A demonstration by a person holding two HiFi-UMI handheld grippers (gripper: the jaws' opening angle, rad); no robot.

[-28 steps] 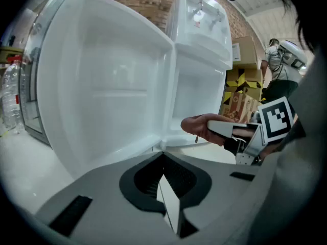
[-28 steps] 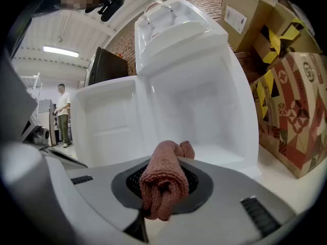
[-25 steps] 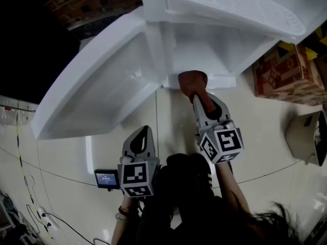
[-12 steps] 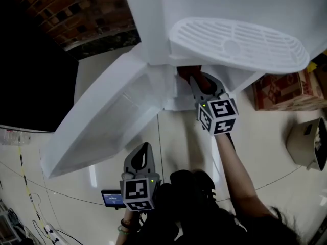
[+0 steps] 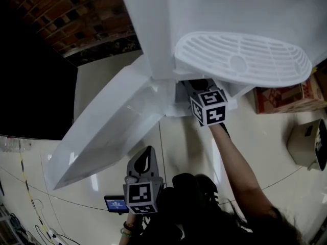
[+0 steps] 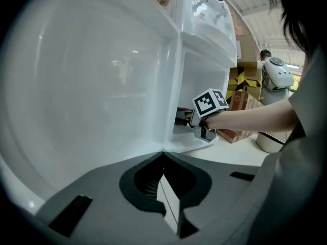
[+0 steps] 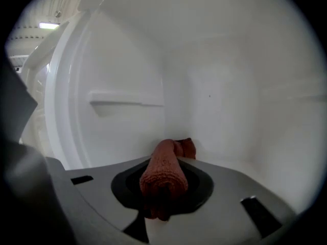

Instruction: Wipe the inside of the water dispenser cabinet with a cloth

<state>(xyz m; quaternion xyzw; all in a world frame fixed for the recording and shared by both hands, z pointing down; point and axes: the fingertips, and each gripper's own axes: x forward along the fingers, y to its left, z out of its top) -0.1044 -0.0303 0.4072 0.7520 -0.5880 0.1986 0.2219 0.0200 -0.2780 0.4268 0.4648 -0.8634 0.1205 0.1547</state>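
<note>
Cloth [image 7: 164, 167] sits clamped in my right gripper [image 7: 162, 203], reaching the rear corner of the cabinet [image 7: 214, 101] at 12 o'clock for wiping; left gripper [image 5: 147, 154], closed and empty, waits clear at 7 o'clock.

From my head camera the glossy floor [image 5: 265, 131] throws back pale streaks of glare, while the upper left sinks into black. The white cabinet [image 5: 204, 14] is evenly lit, with shadow under its tray [image 5: 240, 57]. Both gripper views bend hard at the rims and end in dark round borders. Inside, the light is dim and flat, and the cloth [image 7: 164, 175] nearest the lens looks soft.
</note>
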